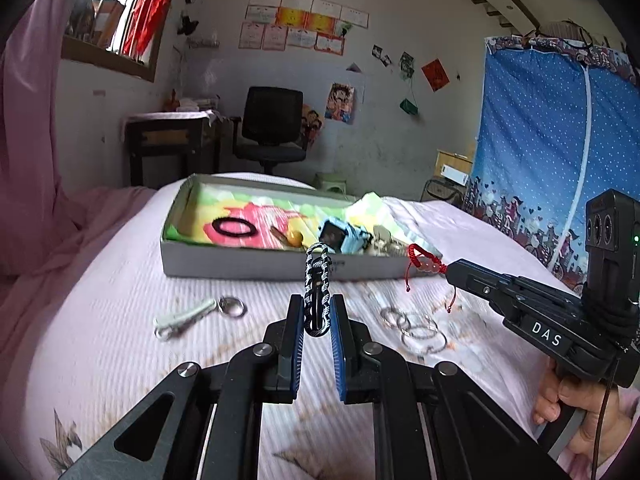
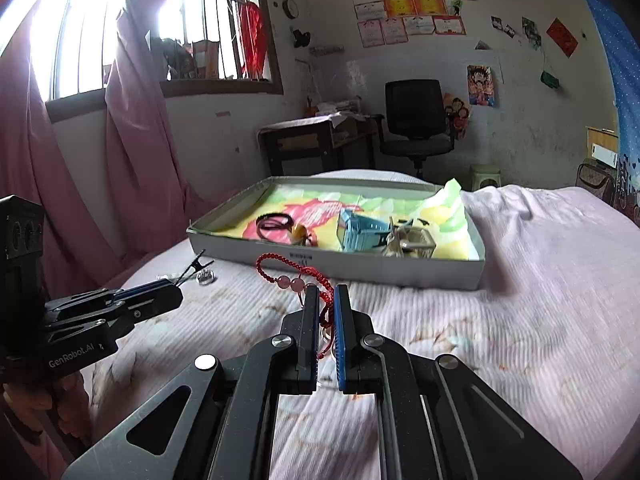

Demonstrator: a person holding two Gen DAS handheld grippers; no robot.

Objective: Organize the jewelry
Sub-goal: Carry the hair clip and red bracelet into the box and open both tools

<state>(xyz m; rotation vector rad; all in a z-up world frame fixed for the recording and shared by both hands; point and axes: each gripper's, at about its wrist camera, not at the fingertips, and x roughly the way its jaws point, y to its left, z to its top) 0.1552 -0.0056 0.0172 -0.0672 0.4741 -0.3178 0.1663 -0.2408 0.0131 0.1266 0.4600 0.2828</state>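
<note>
My left gripper (image 1: 317,304) is shut on a black-and-white braided bracelet (image 1: 318,280) and holds it upright above the bed, just in front of the grey cardboard box (image 1: 256,266). My right gripper (image 2: 327,294) is shut on a red cord bracelet with pink beads (image 2: 286,270), also near the box's (image 2: 332,266) front wall. The box holds a black hair tie (image 1: 234,227), a light blue watch (image 1: 340,236) and small trinkets on a colourful cloth. In the left wrist view the right gripper (image 1: 450,270) is at the right, with the red bracelet (image 1: 424,260) hanging from it.
On the pink bedsheet (image 1: 120,320) lie a white clip with a ring (image 1: 192,316) and several silver rings (image 1: 416,328). A desk (image 1: 168,136) and black office chair (image 1: 272,128) stand behind the bed. A blue curtain (image 1: 540,140) hangs at the right.
</note>
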